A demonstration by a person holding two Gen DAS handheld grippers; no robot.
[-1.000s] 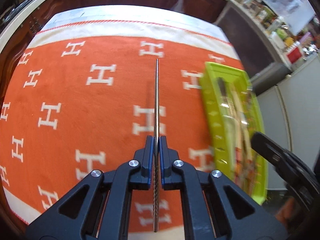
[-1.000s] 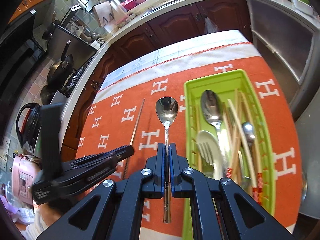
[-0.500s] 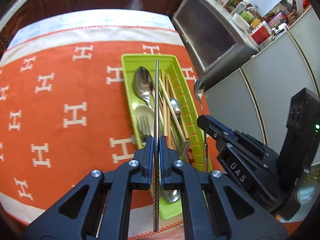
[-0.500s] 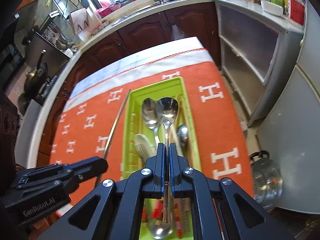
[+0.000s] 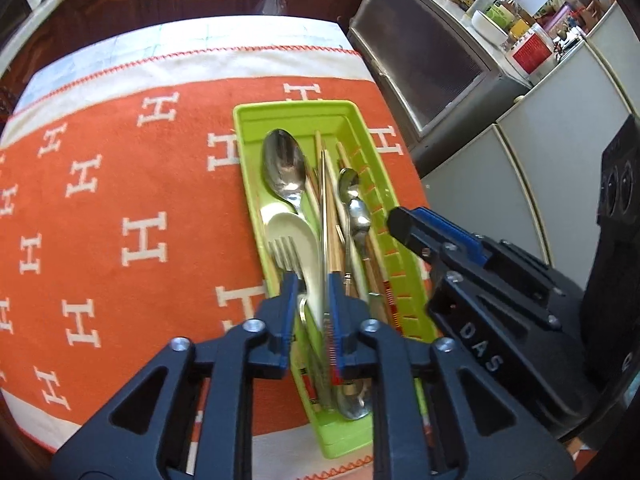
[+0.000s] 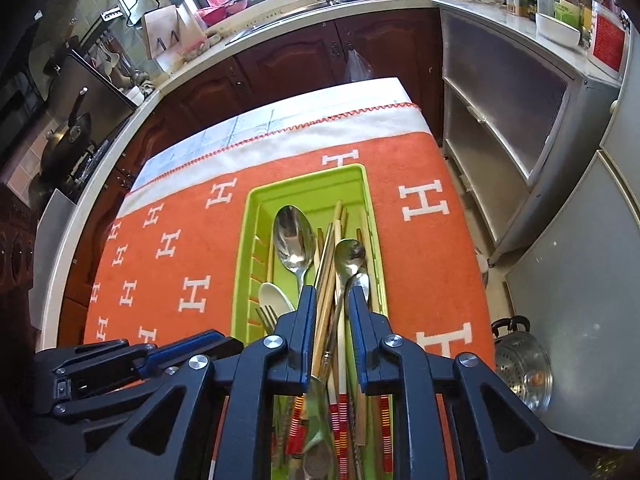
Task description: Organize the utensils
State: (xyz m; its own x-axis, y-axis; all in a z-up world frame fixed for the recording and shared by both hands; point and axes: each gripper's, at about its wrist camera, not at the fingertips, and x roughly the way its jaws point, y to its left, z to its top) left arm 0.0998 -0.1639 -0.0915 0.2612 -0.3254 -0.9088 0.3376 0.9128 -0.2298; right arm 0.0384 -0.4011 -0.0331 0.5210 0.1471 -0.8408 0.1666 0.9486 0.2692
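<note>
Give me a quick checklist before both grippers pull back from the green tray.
1. Left gripper open: ok, jaws apart.
2. Right gripper open: ok, jaws apart.
3. Metal chopstick lying in the green tray: ok.
4. Small spoon lying in the tray: ok.
5. Utensils clear of the fingers: cannot tell; handles pass between both pairs of fingers.
6. No utensil left on the orange cloth: ok in the part visible.

Dark wooden cabinets [image 6: 304, 60] under a pale countertop [image 6: 320, 16]; grey cupboard [image 6: 500, 120] at right.
</note>
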